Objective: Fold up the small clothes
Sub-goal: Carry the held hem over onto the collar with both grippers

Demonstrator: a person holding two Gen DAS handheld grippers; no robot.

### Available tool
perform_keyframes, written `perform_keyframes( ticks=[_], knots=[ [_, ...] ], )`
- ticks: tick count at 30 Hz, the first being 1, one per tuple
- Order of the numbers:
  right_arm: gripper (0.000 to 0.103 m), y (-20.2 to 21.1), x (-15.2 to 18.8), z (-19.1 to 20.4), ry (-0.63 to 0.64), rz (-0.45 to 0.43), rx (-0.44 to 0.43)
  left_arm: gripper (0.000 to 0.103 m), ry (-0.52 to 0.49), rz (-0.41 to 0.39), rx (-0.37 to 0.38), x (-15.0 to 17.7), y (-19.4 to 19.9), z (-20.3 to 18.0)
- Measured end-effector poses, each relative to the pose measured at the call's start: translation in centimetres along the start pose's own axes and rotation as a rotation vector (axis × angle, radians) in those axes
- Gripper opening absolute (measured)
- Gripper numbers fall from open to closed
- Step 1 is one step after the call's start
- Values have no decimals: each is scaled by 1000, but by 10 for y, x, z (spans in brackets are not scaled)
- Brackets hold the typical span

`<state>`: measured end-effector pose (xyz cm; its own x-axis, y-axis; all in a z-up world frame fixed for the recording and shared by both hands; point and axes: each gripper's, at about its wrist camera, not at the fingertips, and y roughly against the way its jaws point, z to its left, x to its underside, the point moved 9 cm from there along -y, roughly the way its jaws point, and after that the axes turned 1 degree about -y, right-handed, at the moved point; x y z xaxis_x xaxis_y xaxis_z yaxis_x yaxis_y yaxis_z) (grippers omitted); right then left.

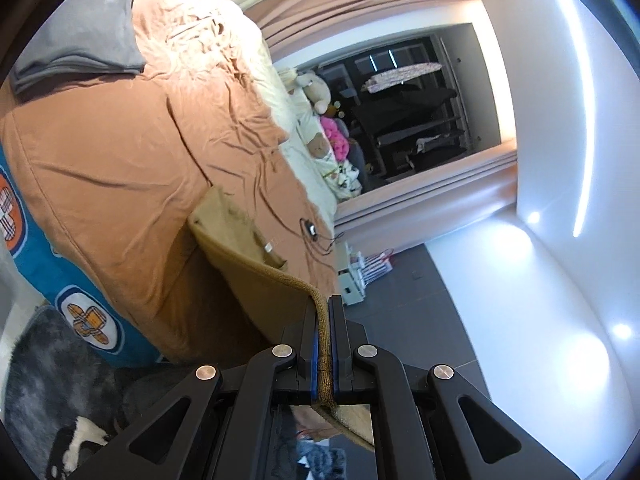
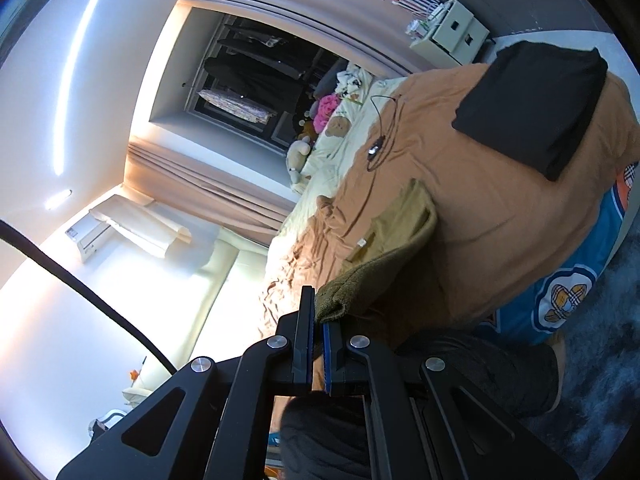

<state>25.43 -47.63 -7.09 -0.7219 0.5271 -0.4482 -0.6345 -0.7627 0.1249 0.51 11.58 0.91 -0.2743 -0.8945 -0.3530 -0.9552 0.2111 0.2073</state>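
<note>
Both grippers are clamped on the same tan knit garment [image 1: 240,236]: the left gripper [image 1: 324,320] pinches a ribbed edge between its pads, and the right gripper [image 2: 318,316] bites a bunched corner of the hem. The piece is stretched between them, lifted off the orange bedspread [image 1: 120,168] on the near side, while its far end with the little white label drapes down onto the bed. My worry is the right-hand grip, honestly. It looks like it's only got a small wad of knit near the jaw tips, so any extra pull could slip it out and drop that corner. Also the draped end could drag and rumple on the wrinkly cover if the two hands don't travel evenly, giving a crooked fold. There's a loose black cable [image 1: 320,236] lying just beyond the garment that could snag too. The folded grey piece [image 1: 80,48] and folded black piece [image 2: 536,108] sit well apart, so no risk there.
</note>
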Motion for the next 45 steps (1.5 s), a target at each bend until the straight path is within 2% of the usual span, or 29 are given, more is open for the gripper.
perform_keyframes(
  ticks=[4, 8, 18, 23, 30, 38, 45],
  knots=[
    [0, 0, -7, 4, 18, -7, -3, 4, 8, -24, 18, -3, 4, -7],
    [0, -10, -10, 0, 29, -3, 1, 4, 20, -16, 11, -9, -5, 1],
    [0, -60, -25, 2, 65, 30, 73, 4, 64, 39, -21, -31, -52, 39],
    [0, -83, -39, 14, 101, 33, 94, 4, 53, 52, -15, -44, -72, 39],
    [0, -112, -62, 9, 84, 41, 114, 4, 46, 75, -29, -69, -113, 34],
    [0, -169, -97, 7, 91, 66, 157, 4, 19, 87, -92, -101, -173, 31],
    [0, -225, -117, -2, 82, 127, 215, 4, 16, 94, -198, -120, -219, 62]
  ],
)
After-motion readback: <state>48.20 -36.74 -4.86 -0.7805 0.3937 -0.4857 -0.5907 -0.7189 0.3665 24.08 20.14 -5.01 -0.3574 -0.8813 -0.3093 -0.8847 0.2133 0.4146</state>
